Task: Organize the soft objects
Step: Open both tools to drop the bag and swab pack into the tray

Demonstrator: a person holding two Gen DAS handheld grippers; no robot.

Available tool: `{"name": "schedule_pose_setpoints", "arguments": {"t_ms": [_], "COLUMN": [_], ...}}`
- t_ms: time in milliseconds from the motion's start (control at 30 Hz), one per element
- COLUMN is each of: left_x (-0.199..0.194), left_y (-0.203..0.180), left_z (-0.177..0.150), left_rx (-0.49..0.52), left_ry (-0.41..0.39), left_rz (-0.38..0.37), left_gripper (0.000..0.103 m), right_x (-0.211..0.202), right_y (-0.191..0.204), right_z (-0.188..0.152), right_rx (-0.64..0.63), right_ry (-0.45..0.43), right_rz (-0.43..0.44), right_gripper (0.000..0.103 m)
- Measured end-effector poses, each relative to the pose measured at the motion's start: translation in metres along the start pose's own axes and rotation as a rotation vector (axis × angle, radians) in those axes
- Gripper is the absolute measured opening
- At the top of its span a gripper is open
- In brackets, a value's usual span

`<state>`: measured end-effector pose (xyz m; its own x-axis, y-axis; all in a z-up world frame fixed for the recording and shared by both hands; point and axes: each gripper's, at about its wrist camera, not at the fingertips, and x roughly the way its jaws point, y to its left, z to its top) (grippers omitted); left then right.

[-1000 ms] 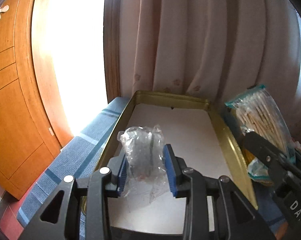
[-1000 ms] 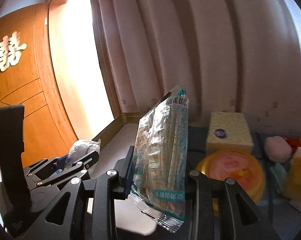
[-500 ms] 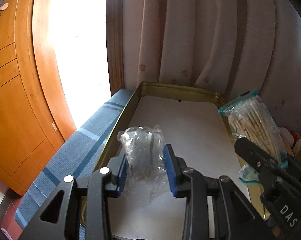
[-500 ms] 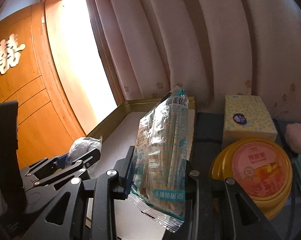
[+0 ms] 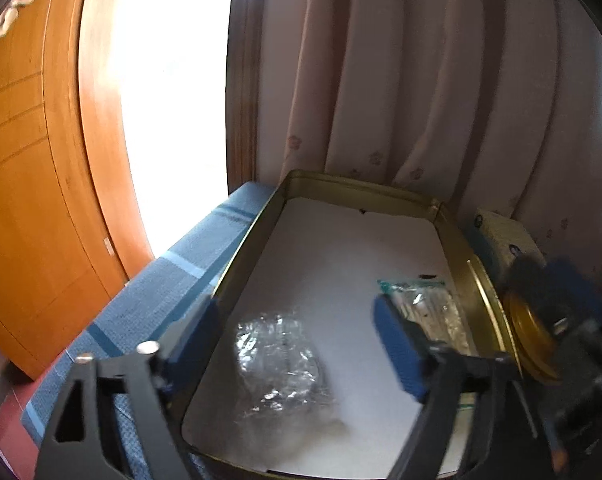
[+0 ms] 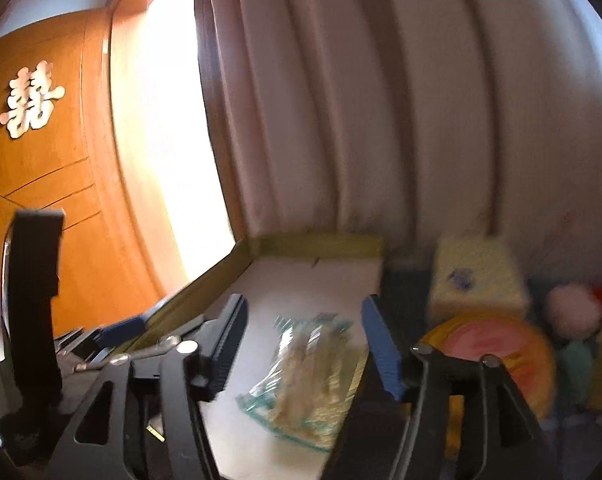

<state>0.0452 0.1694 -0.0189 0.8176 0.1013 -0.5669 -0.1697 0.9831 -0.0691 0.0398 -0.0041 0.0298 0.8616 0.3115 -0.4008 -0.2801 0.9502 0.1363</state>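
Observation:
A gold-rimmed tray (image 5: pixel 461 240) with a white floor lies on a blue cloth. A crumpled clear plastic packet (image 5: pixel 285 364) lies on the tray floor at its near left. A clear bag of cotton swabs (image 5: pixel 429 304) lies at the tray's right side; it also shows in the right wrist view (image 6: pixel 317 372). My left gripper (image 5: pixel 301 344) is open and empty above the clear packet. My right gripper (image 6: pixel 305 340) is open and empty above the swab bag.
A yellow tissue box (image 6: pixel 473 276) stands right of the tray. A round yellow container with a pink lid (image 6: pixel 497 348) sits in front of it. Pink and green soft items (image 6: pixel 573 312) lie further right. A curtain hangs behind; a wooden door (image 6: pixel 41 208) is at left.
Both grippers opened and let go. The clear packet and the swab bag dropped onto the tray floor. Both grippers pulled back a little.

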Motion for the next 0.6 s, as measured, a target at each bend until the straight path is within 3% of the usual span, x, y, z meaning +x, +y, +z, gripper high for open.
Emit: {"name": "schedule_pose_setpoints", "arguments": {"t_ms": [67, 167, 400, 600], "left_x": [-0.008, -0.013, -0.015, -0.026], "left_y": [-0.005, -0.006, -0.004, -0.011], "left_z": [-0.001, 0.000, 0.001, -0.002], "left_rx": [0.012, 0.010, -0.009, 0.020], "left_ry": [-0.052, -0.084, -0.098, -0.152], "left_rz": [0.039, 0.071, 0.109, 0.126], "left_gripper": [0.099, 0.101, 0.102, 0.102], "right_x": [-0.016, -0.032, -0.039, -0.043], "right_y": [0.004, 0.013, 0.006, -0.005], "right_z": [0.002, 0.001, 0.001, 0.000], "right_rx": [-0.029, -0.085, -0.072, -0.071], "right_ry": [-0.094, -0.203, -0.244, -0.211], "right_rz": [-0.079, -0.178, -0.221, -0.242], "right_gripper": [0.085, 0.086, 0.088, 0.088]}}
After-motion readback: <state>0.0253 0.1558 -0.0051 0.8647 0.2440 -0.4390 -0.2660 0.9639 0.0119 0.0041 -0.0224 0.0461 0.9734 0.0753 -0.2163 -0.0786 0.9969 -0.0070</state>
